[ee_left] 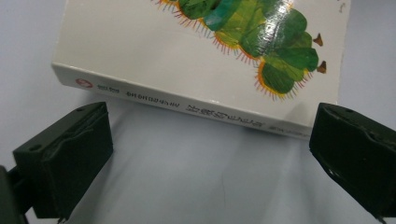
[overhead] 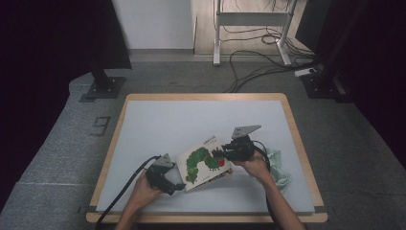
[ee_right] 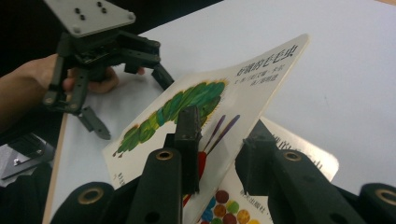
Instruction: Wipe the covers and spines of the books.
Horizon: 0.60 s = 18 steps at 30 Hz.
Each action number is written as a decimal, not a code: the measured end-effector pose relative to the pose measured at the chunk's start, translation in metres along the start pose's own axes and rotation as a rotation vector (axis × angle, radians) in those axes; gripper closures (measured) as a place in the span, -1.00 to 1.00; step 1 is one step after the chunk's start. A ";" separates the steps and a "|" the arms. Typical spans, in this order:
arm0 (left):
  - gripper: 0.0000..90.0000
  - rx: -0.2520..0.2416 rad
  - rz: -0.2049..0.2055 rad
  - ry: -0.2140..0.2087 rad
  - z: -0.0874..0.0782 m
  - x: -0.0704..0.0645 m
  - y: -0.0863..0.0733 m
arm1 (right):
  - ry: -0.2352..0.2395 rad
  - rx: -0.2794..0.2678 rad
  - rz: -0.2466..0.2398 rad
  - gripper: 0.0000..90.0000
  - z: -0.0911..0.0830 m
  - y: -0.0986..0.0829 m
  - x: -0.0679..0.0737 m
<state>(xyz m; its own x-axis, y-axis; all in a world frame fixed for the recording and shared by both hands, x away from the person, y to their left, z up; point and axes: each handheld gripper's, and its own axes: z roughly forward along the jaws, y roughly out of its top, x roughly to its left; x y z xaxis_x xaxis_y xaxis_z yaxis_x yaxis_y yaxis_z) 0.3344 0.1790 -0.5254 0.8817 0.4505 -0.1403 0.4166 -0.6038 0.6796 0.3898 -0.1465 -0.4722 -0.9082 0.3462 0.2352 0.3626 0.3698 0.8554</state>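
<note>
High view: the table (overhead: 143, 124) carries a picture book (overhead: 203, 165) lying between the two claws. The right gripper (overhead: 221, 153) is clamped on the book's front cover (ee_right: 219, 112), which stands lifted off the dotted page beneath. The left gripper (overhead: 178, 188) has its jaws wide apart, with the book's spine (ee_left: 187, 106) just ahead of them and not touching. A pale green cloth (overhead: 282, 170) lies behind the right hand (overhead: 253, 165).

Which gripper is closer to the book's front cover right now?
Right. The right gripper is shut on the lifted cover at its edge. The left gripper sits open just short of the book's spine, not touching.
</note>
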 end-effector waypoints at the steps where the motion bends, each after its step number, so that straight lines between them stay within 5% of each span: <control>1: -1.00 0.003 0.005 -0.007 0.001 0.000 0.001 | 0.004 0.000 -0.002 0.61 -0.002 -0.001 0.001; 13: -1.00 -0.031 0.038 -0.030 0.007 -0.009 0.012 | 0.031 0.005 -0.007 0.63 -0.020 -0.012 0.012; 18: -0.92 -0.042 0.056 -0.006 0.007 -0.016 0.018 | 0.013 0.024 0.008 0.56 -0.023 -0.019 0.014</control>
<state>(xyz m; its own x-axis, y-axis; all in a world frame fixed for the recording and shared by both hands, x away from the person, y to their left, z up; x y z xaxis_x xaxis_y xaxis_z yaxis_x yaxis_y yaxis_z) 0.3295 0.1569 -0.5161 0.9046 0.4130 -0.1057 0.3574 -0.5996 0.7160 0.3655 -0.1687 -0.4749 -0.9078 0.3378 0.2485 0.3748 0.3878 0.8421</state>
